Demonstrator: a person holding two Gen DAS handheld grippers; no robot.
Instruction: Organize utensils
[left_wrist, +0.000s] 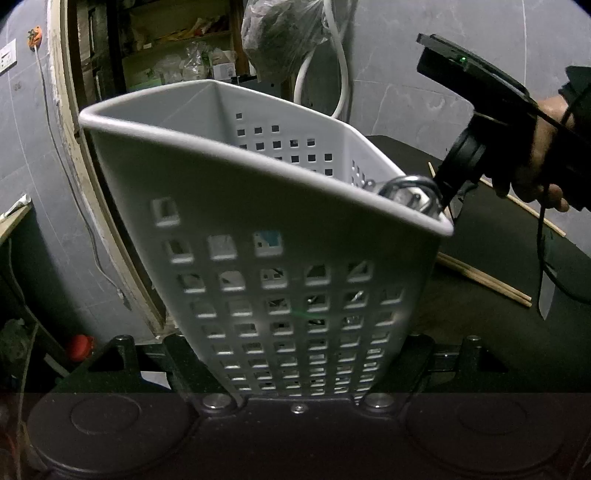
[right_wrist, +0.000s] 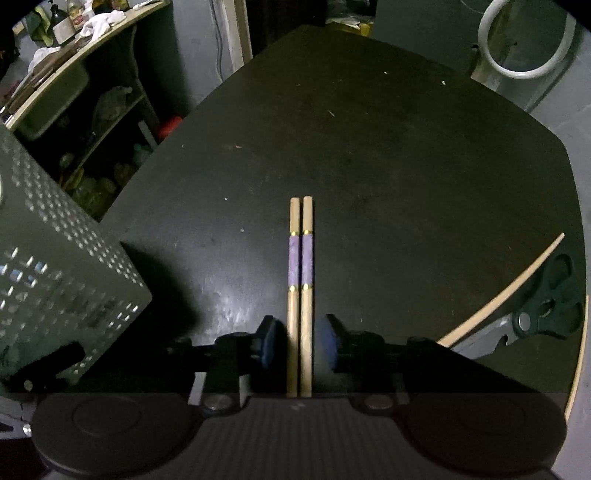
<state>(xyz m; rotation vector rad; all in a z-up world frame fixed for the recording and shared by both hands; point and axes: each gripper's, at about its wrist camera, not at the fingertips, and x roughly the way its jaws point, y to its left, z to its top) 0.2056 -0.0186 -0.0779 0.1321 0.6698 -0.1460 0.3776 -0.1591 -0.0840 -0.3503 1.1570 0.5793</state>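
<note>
Dark table (right_wrist: 369, 147): purple-banded chopsticks (right_wrist: 301, 258) between unclenched right gripper (right_wrist: 300, 345); left gripper (left_wrist: 295, 363) clamps basket (left_wrist: 258, 221).

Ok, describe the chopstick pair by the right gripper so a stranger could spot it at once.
Start at the dark table. The chopstick pair lies side by side between the right gripper fingers, not pinched. Purple bands with gold rings set it apart from the plain stick beside the scissors.

Both fisheye views are dim and bowed at their dark rounded corners, with the white perforated basket (left_wrist: 258, 206) softly blurred though catching most light, a faint sheen on the black desk (right_wrist: 369, 147), and a deep shadow beside the basket there.
</note>
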